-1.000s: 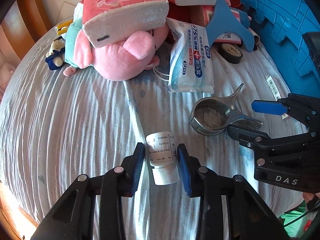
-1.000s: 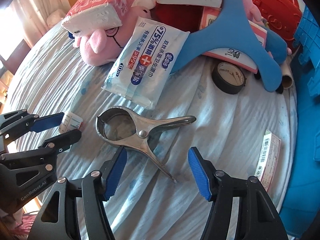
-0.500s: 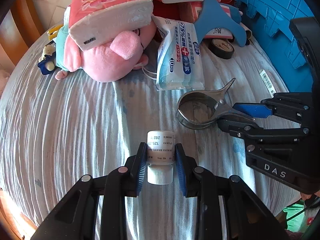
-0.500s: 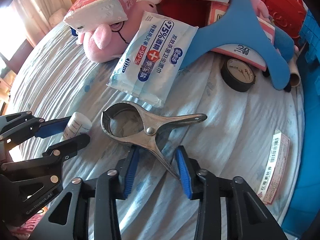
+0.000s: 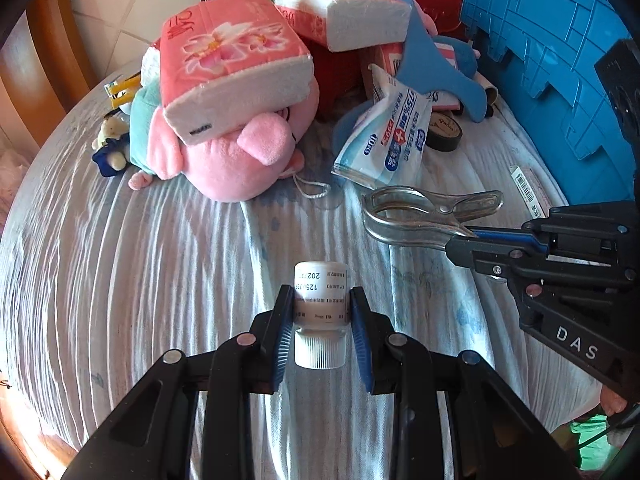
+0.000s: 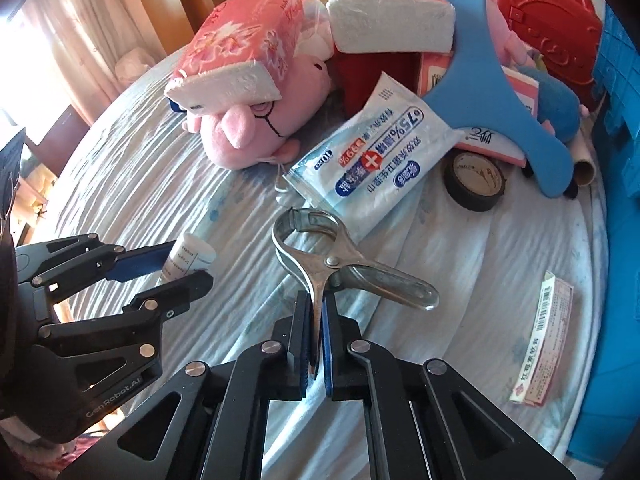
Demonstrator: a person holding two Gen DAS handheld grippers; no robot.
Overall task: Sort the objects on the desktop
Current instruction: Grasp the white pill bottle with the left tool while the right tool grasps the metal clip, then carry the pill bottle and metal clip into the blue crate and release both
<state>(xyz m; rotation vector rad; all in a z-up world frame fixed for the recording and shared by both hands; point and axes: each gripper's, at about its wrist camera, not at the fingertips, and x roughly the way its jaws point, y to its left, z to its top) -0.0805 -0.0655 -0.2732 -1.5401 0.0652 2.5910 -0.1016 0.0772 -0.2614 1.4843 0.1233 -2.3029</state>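
Surface: tabletop (image 5: pixel 120 280) was covered with a pale striped cloth, wrinkled.
Left gripper: left gripper (image 5: pixel 320 320) was clenched on a small white bottle (image 5: pixel 320 300); blue pads pressed both sides of its labelled body, ribbed cap toward the camera.
Bottle position: bottle was off the cloth in the left wrist view, just left of the clamp in the right wrist view.
Right gripper: right gripper (image 6: pixel 316 328) was closed tight on one handle of a metal spring clamp (image 6: pixel 320 248); the thin handle stood edge-on between the pads.
Clamp position: clamp jaws pointed toward a wet-wipe packet (image 6: pixel 372 168), near its lower edge; the other handle lay out to the right.
Back clutter: pink plush pig (image 5: pixel 236 160) lay under a pink tissue pack (image 5: pixel 228 68); a blue hanger (image 6: pixel 488 80) rested across the pile.
Other items: black tape roll (image 6: pixel 476 184) sat beside the packet; a barcoded slim box (image 6: pixel 544 328) lay apart at right, near a blue crate (image 5: pixel 560 60).
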